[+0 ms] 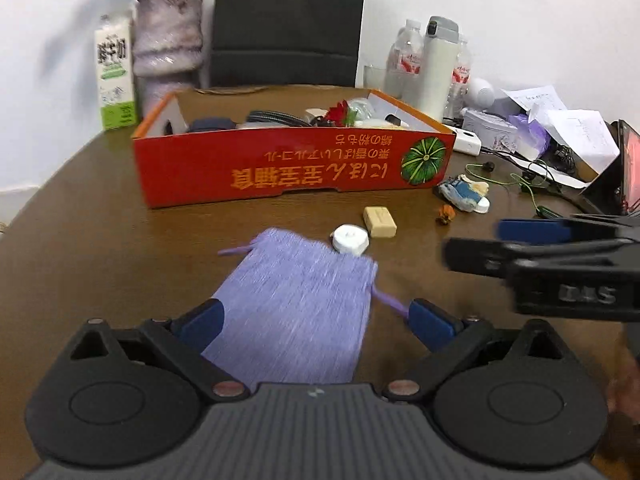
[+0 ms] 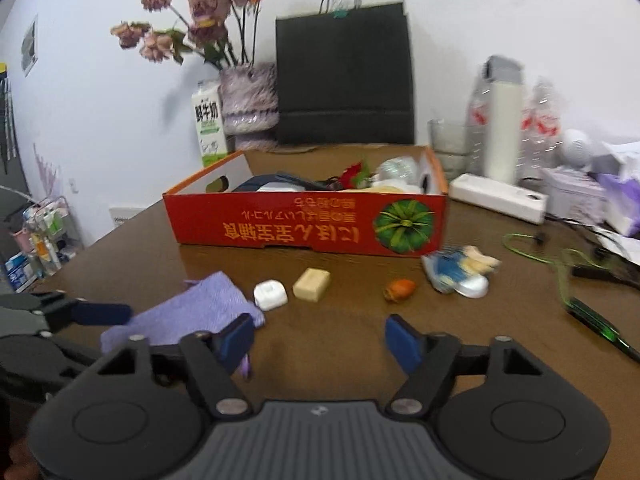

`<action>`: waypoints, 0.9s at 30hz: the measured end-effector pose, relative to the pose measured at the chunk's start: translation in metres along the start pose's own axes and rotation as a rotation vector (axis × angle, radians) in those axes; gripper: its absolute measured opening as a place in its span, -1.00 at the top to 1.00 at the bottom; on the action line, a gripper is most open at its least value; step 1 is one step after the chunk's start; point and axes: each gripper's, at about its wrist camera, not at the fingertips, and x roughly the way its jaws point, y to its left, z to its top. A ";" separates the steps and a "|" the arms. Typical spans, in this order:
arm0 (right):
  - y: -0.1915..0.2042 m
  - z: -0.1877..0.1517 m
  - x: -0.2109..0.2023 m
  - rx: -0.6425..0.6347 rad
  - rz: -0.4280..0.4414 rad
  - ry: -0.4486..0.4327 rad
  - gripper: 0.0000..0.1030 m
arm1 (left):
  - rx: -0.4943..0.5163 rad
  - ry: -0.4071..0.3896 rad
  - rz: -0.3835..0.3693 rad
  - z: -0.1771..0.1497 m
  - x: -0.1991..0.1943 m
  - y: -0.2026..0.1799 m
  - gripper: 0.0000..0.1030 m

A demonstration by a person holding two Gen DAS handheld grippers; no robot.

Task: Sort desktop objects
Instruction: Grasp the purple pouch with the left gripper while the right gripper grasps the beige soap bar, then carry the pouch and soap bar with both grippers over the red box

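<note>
A purple drawstring pouch (image 1: 296,304) lies flat on the brown table, and my left gripper (image 1: 316,320) is open with its fingers on either side of the pouch's near end. Beyond the pouch lie a white round case (image 1: 351,239), a tan block (image 1: 379,221), a small orange piece (image 1: 446,213) and a blue-white figurine (image 1: 464,194). My right gripper (image 2: 320,340) is open and empty above bare table, right of the pouch (image 2: 188,314). The red open box (image 2: 308,224) holds several items.
Behind the box stand a vase (image 1: 168,48), a milk carton (image 1: 114,76) and a black bag (image 2: 344,76). Bottles and a white flask (image 1: 436,64), papers (image 1: 560,120), cables (image 2: 560,264) and a white power strip (image 2: 496,196) crowd the right side.
</note>
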 end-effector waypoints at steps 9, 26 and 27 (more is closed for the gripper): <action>0.007 0.029 0.073 0.051 -0.029 0.073 0.30 | 0.021 0.025 0.074 0.007 0.025 0.011 -0.72; 0.033 0.001 -0.005 -0.028 -0.040 0.004 0.61 | -0.033 -0.144 0.068 -0.012 -0.063 -0.004 0.85; 0.035 -0.004 -0.018 -0.031 -0.032 -0.009 0.61 | -0.045 -0.164 0.061 -0.015 -0.073 -0.004 0.85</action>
